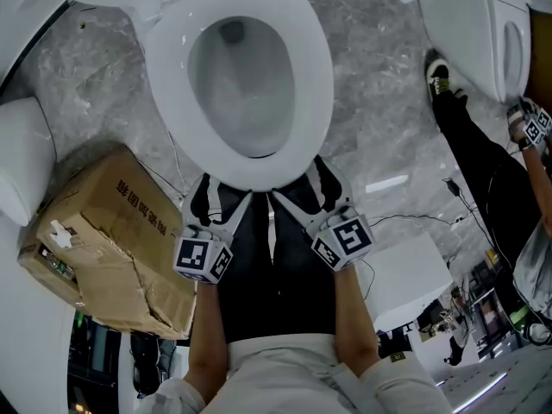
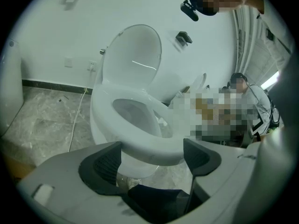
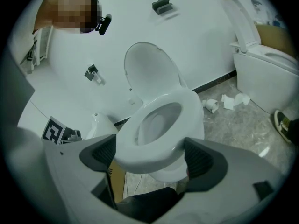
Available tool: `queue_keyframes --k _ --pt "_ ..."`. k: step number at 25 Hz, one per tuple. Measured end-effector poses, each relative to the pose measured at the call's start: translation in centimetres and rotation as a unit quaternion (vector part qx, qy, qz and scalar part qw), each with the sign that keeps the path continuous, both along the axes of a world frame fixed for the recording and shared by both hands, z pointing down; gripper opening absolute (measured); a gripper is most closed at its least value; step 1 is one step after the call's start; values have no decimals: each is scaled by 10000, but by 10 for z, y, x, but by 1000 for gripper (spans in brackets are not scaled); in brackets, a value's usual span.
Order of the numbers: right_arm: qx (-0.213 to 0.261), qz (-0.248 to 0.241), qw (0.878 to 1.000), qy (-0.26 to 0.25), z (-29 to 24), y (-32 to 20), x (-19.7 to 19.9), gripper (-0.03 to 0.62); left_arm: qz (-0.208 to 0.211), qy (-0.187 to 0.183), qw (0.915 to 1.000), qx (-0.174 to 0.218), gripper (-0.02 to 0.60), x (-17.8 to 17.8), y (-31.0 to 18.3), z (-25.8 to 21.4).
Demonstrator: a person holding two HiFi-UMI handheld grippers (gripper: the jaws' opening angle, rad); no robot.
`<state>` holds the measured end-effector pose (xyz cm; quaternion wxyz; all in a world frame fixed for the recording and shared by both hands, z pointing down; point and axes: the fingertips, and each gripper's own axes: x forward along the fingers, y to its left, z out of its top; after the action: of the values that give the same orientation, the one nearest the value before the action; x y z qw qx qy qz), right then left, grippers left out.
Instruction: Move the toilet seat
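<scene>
A white toilet stands on the grey marble floor with its seat [image 1: 312, 76] lying down on the bowl. Its lid [image 2: 135, 55] stands upright against the wall, also seen in the right gripper view [image 3: 152, 71]. My left gripper [image 1: 222, 198] is at the front left of the seat's rim and my right gripper [image 1: 304, 188] at the front right. In the left gripper view the left gripper [image 2: 152, 160] is open, with the seat's front edge [image 2: 140, 141] between its wide-spread pads. The right gripper [image 3: 149, 157] is likewise open around the seat's front [image 3: 187, 120].
A dented cardboard box [image 1: 103, 240] lies left of my legs. A second toilet [image 1: 483, 24] stands at the upper right, with another person [image 1: 483, 175] beside it. A white box [image 1: 405, 274], floor cables and crumpled tissue [image 3: 231, 101] lie to the right.
</scene>
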<state>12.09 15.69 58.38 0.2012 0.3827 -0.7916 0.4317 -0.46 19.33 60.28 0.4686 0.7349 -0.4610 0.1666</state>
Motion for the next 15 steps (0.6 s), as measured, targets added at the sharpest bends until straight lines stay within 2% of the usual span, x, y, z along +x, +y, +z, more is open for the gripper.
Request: queue_keyframes --k 15 --pt "451 136 9986 -238 -50 -20 -6 460 -72 -45 9995 309 402 -6 -19 -43"
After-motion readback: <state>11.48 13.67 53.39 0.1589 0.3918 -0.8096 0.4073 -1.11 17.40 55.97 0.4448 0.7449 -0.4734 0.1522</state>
